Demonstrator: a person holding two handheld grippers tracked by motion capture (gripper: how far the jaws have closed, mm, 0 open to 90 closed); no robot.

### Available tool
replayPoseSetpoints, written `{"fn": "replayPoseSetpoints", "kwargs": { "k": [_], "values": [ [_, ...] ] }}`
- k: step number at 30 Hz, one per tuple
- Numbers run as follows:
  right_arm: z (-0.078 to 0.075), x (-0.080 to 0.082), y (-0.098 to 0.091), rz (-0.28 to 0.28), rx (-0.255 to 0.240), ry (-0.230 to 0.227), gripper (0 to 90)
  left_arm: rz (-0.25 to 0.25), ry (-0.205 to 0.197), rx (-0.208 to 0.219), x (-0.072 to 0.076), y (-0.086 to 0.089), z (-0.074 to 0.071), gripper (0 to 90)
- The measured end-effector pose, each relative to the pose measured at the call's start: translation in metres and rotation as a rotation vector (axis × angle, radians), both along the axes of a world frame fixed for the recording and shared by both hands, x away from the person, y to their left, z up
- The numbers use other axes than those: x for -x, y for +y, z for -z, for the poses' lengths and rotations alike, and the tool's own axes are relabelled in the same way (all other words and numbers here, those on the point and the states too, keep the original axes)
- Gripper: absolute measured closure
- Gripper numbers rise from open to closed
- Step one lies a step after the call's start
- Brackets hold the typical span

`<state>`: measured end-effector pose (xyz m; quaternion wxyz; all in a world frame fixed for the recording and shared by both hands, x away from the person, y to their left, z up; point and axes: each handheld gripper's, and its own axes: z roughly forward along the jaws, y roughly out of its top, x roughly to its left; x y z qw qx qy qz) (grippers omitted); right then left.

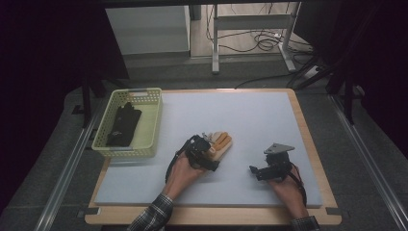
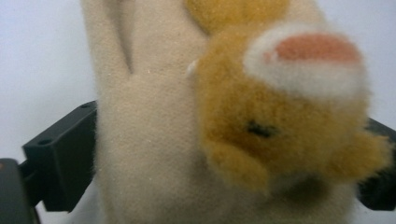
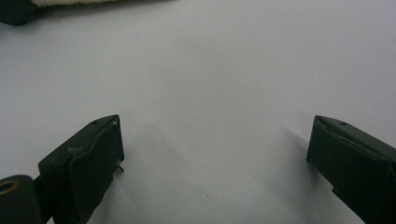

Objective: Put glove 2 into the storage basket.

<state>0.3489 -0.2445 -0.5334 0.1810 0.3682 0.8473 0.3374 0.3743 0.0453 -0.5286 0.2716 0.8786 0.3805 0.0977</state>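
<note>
A beige knitted glove (image 1: 222,142) with an orange plush animal on it lies on the white mat (image 1: 250,115) near the middle. My left gripper (image 1: 211,146) is at its near end. In the left gripper view the glove (image 2: 149,140) and the plush animal (image 2: 285,121) sit between the two black jaws of the left gripper (image 2: 231,119), which stand wide on either side and look open. My right gripper (image 1: 254,170) rests low on the mat to the right, open, and the right gripper view shows nothing but mat between the jaws of this gripper (image 3: 215,126).
A pale yellow basket (image 1: 153,120) stands at the mat's left edge with a black folded item (image 1: 124,126) inside. The wooden table edge (image 1: 310,139) frames the mat. Beyond the table are desk legs and cables on the floor.
</note>
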Motion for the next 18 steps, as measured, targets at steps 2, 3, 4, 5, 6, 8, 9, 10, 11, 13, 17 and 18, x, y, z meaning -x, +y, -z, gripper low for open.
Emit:
{"fn": "replayPoseSetpoints", "kwargs": {
  "k": [2,3,4,5,6,8,9,10,11,13,17,18],
  "values": [
    [0.0,0.0,0.0,0.0,0.0,0.0,3.6,0.011,0.0,0.0,0.001,0.0,-0.001,8.9],
    [0.0,0.0,0.0,0.0,0.0,0.0,3.6,0.013,0.002,0.002,0.002,0.0,-0.002,11.0],
    [0.0,0.0,0.0,0.0,0.0,0.0,3.6,0.018,0.003,0.001,0.002,0.0,-0.003,13.1],
    [0.0,0.0,0.0,0.0,0.0,0.0,3.6,0.022,0.004,0.001,0.003,0.0,-0.004,16.0],
    [0.0,0.0,0.0,0.0,0.0,0.0,3.6,0.024,0.004,0.001,0.003,0.0,-0.004,18.6],
    [0.0,0.0,0.0,0.0,0.001,0.0,3.6,0.03,0.007,0.0,0.004,0.002,-0.007,28.1],
    [0.0,0.0,0.0,0.0,0.0,0.0,3.6,0.03,0.007,0.001,0.005,0.002,-0.007,31.8],
    [0.0,0.0,0.0,0.0,0.0,0.0,3.6,0.029,0.007,0.002,0.006,0.002,-0.008,36.3],
    [0.0,0.0,0.0,0.0,0.0,0.0,3.6,0.027,0.008,0.001,0.006,0.002,-0.009,40.2],
    [0.0,0.0,0.0,0.0,0.001,0.0,3.6,0.031,0.012,-0.001,0.006,0.003,-0.01,48.0],
    [0.0,0.0,0.0,-0.001,0.001,-0.001,3.6,0.035,0.017,-0.002,0.007,0.001,-0.011,58.5],
    [0.0,0.0,0.0,-0.001,0.001,-0.001,3.6,0.041,0.016,-0.001,0.008,0.001,-0.012,60.1]
  ]
}}
